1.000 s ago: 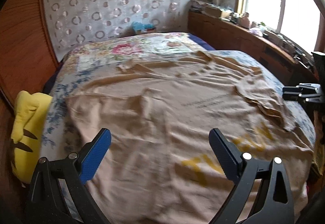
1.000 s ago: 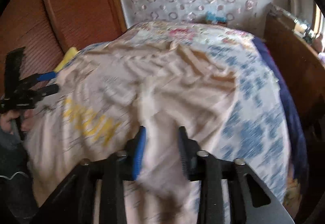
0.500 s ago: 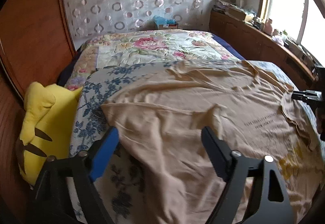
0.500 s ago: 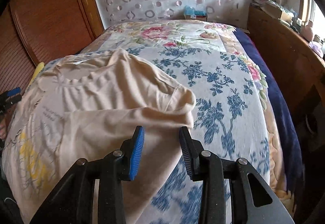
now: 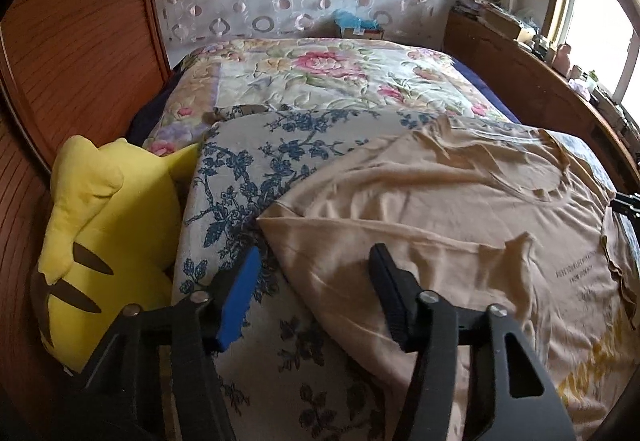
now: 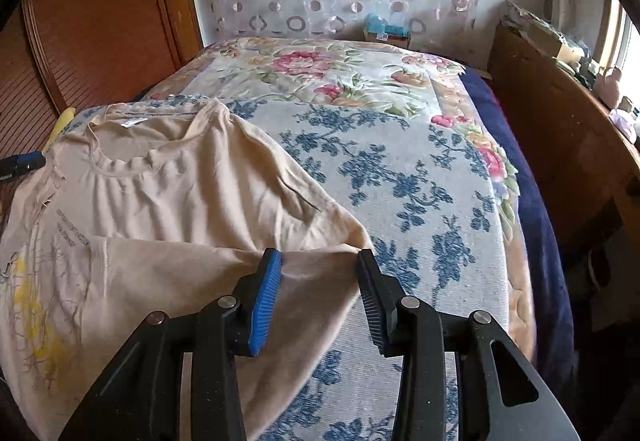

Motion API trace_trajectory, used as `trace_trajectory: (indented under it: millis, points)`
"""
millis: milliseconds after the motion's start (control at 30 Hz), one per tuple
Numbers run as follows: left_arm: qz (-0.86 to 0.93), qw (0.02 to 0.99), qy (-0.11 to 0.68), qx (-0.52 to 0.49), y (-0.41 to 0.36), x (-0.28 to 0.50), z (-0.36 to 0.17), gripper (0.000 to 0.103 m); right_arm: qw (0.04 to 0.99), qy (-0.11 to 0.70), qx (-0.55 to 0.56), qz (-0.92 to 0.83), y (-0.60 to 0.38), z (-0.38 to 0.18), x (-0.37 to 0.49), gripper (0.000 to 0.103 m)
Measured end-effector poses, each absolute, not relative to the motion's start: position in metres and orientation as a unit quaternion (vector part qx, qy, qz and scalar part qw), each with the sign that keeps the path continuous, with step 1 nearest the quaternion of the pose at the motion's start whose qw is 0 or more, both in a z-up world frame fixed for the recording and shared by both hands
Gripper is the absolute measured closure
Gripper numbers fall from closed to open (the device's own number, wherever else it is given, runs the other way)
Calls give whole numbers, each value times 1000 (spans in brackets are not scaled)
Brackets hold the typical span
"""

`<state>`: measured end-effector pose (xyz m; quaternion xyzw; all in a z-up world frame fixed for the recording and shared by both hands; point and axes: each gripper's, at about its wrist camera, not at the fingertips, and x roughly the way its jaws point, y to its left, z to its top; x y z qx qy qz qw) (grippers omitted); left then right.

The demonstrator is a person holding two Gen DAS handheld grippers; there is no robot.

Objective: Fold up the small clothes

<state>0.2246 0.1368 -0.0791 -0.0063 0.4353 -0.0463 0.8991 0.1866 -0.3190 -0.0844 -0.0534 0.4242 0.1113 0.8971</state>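
A beige T-shirt [image 5: 460,225] with yellow print lies spread face up on the bed, collar towards the headboard. It also shows in the right wrist view [image 6: 168,209]. My left gripper [image 5: 316,261] is open and hovers over the shirt's left sleeve edge. My right gripper [image 6: 318,261] is open, its fingers standing either side of the right sleeve tip [image 6: 340,241], not closed on it. Each gripper's tip shows at the edge of the other's view.
The bed carries a blue floral cover [image 6: 400,177] and a pink floral quilt [image 5: 320,73] behind. A yellow plush toy [image 5: 104,233] lies at the bed's left edge by the wooden wardrobe [image 5: 60,41]. A cluttered wooden shelf [image 6: 560,101] runs along the right side.
The right gripper, shut on shirt fabric a second ago, has opened and the sleeve now lies on the bed. The left gripper swung left towards the left sleeve, staying open.
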Motion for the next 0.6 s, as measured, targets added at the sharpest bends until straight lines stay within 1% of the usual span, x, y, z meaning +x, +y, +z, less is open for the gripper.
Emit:
trace_trajectory:
  millis: [33, 167, 300, 400, 433, 500, 533, 567, 600]
  points:
    - [-49, 898, 436, -10, 137, 226, -80, 50, 897, 425, -54, 110, -320, -85, 186, 61]
    - [-52, 901, 430, -4, 134, 228, -81, 52, 896, 427, -52, 107, -324, -83, 182, 59]
    - [-58, 901, 429, 1, 131, 232, -80, 60, 897, 426, -49, 110, -323, -81, 180, 56]
    - [-56, 903, 427, 4, 132, 236, -80, 71, 897, 424, -52, 114, -321, -81, 182, 56]
    - [-56, 903, 426, 4, 132, 236, -79, 78, 896, 424, -51, 117, -322, -81, 185, 56]
    - [-63, 902, 426, -1, 133, 237, -78, 89, 896, 424, -48, 124, -322, -81, 190, 56]
    - [-67, 902, 427, -5, 134, 237, -78, 96, 895, 425, -50, 128, -321, -81, 192, 58]
    - [-74, 901, 428, -10, 133, 236, -76, 96, 894, 425, -52, 133, -319, -82, 194, 62]
    - [-78, 901, 426, -12, 133, 235, -75, 97, 893, 425, -55, 140, -318, -82, 194, 72]
